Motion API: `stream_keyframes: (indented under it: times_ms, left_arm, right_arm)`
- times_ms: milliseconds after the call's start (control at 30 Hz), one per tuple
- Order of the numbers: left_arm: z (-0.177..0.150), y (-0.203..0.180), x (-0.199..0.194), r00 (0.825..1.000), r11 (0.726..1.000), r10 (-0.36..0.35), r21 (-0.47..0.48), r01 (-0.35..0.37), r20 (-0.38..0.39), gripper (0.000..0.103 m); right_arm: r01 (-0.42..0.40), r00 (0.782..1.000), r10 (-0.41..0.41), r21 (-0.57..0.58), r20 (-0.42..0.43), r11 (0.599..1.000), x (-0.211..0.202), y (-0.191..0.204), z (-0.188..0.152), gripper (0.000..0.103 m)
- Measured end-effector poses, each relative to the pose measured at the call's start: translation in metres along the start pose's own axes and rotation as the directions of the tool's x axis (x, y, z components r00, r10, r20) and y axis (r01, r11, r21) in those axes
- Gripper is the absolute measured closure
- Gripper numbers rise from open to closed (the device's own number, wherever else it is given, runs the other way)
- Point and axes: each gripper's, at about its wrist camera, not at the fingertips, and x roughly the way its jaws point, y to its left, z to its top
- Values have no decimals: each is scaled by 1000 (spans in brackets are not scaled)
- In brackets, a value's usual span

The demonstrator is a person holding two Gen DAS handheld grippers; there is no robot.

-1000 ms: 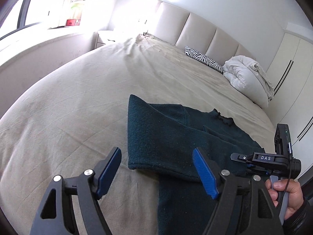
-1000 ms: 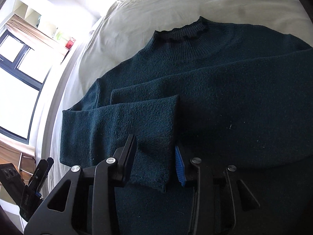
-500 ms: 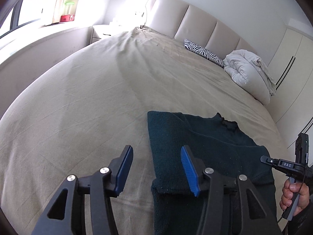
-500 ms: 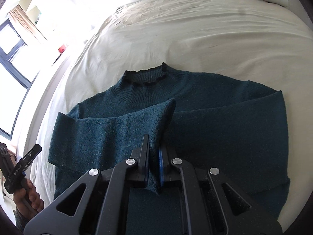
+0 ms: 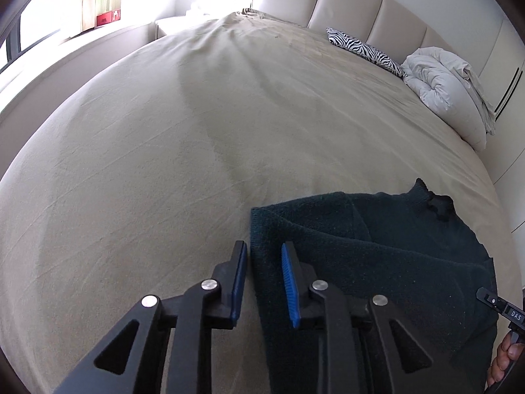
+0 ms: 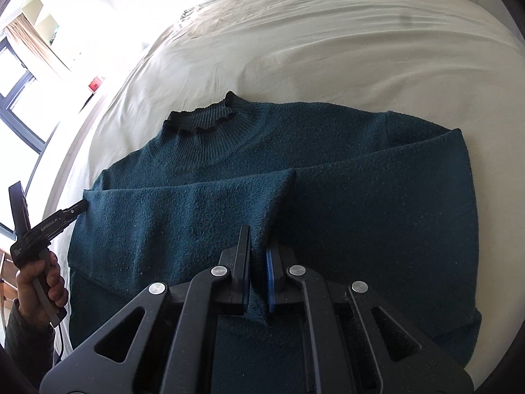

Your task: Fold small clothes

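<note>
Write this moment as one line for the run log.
right gripper: shut on sleeve cuff | left gripper: open, astride sweater fold edge | bed

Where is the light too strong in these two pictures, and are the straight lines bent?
Left wrist view: window corner blown out, headboard bowed by fisheye. Right wrist view: glare at the window, sweater dark but sharp, bed edge curved.

A dark teal knitted sweater point(image 6: 328, 177) with a ribbed, frilled collar lies flat on the bed, both sleeves folded across its chest; its hem seems hidden.
</note>
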Motion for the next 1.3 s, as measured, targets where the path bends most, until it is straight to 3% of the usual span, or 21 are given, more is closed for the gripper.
stream_keyframes:
  times_ms: [133,400,567,667,800,833,967,1067,1133,1200,1300]
  left_arm:
    - [-8,-3,0,998,998,38,43,-40,40,93]
    - [-14,-1,0,997,998,46,45,-49,64,93]
    - [-20,-12,-23,991,993,92,68,-99,102,93]
    - [-27,-18,-46,983,992,90,69,-102,162,93]
    - [-44,-21,-27,990,986,111,117,-120,85,91]
    - [-46,-16,-24,990,987,108,107,-117,88,87]
    - [-42,-10,-33,993,992,92,79,-98,78,87]
    - [-42,-11,-56,991,997,56,50,-63,120,87]
    - [-45,-13,-69,991,999,-2,41,-4,136,87]
    - [-49,-22,-68,992,996,-1,91,-11,124,87]
    - [-62,-24,-44,998,992,30,123,-37,54,87]
  right_arm:
    - [12,1000,-12,3,-5,1000,11,-3,2,96]
    - [8,1000,-9,57,28,998,20,-13,0,97]
    - [34,998,-36,32,57,999,7,-3,2,97]
    - [48,998,-48,19,48,999,1,2,4,96]
    - [64,997,-65,17,35,998,11,-6,2,96]
    - [66,997,-66,11,48,998,12,-7,1,96]
    - [53,997,-54,9,51,999,10,-10,-2,89]
    - [138,989,-140,46,49,989,-9,-8,-2,84]
    - [90,989,-99,84,111,992,-30,-4,-3,84]
    - [-9,989,-3,79,147,997,-43,6,-7,83]
    - [-74,994,73,14,77,997,-26,27,-14,71]
